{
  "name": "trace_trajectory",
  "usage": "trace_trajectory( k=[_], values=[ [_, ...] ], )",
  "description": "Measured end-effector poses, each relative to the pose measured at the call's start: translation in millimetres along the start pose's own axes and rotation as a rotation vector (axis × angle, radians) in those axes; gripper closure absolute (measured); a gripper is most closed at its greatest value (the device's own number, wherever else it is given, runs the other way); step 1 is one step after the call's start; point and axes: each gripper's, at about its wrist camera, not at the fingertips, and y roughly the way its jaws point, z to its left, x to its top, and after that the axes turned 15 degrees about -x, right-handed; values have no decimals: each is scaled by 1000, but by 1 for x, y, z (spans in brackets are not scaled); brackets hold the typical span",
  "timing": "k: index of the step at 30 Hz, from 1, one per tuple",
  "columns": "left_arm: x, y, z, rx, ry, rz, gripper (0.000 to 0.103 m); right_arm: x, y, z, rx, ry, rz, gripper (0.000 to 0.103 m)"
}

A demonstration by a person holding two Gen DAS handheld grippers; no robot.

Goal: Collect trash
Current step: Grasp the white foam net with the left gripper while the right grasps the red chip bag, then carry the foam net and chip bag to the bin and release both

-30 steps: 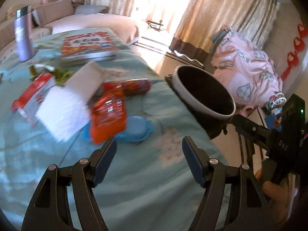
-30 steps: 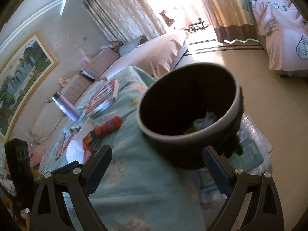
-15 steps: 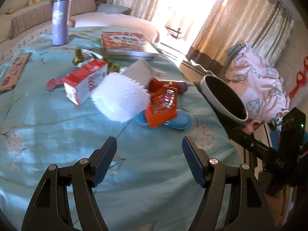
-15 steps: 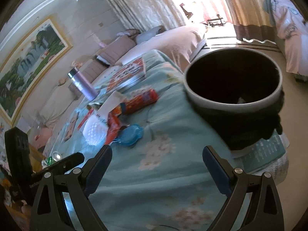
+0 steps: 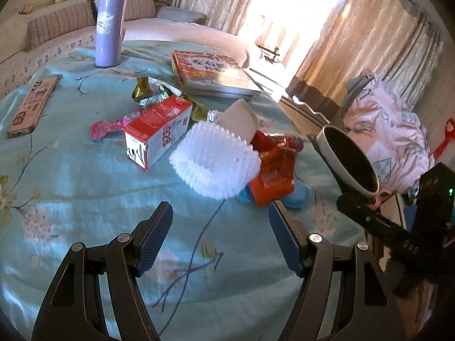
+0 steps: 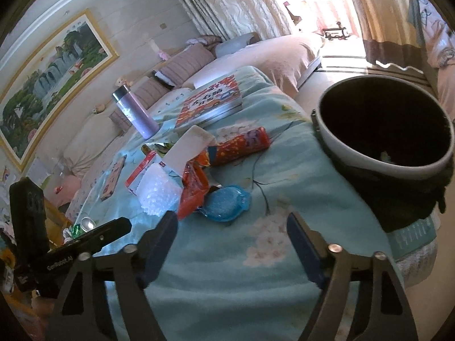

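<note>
Barely started, I'd say. Going left to right in the left wrist view: one phone in a pinkish case point(image 5: 32, 104) and one lilac steel flask point(image 5: 109, 27) at the far left, probably not trash. Then the pile mid-table: one gold-green crumpled wrapper point(image 5: 150, 92), one pink sachet point(image 5: 109, 126), one red-and-white carton point(image 5: 157, 135), one white foam net sleeve point(image 5: 216, 162), one white paper cup point(image 5: 237, 120), one orange snack bag point(image 5: 274, 174), one red tube wrapper point(image 6: 240, 146), one blue plastic lid point(image 6: 226, 207). One picture book point(image 5: 212, 72) sits far back.

Dark round trash bin point(image 6: 384, 133) stands at the right table edge, something pale inside. Left gripper point(image 5: 220, 238) and right gripper point(image 6: 231, 244) both spread wide, holding nothing.
</note>
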Motion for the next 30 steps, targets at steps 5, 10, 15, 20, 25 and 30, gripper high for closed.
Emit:
trace_trajectory(
  k=[5, 10, 15, 20, 25, 30],
  values=[
    [14, 9, 3, -8, 16, -6, 31, 9, 13, 13, 26, -13, 11, 41],
    [20, 28, 11, -17, 25, 30, 36, 18, 29, 25, 50, -33, 30, 48],
    [20, 46, 22, -58, -1, 84, 76, 23, 54, 33, 68, -57, 78, 61],
    [17, 42, 13, -69, 46, 80, 95, 22, 61, 39, 77, -88, 93, 91],
    [15, 29, 2, -76, 67, 55, 97, 20, 41, 37, 92, -92, 47, 95],
    [14, 15, -11, -103, 74, 35, 98, 21, 23, 27, 90, -71, 14, 96]
  ],
)
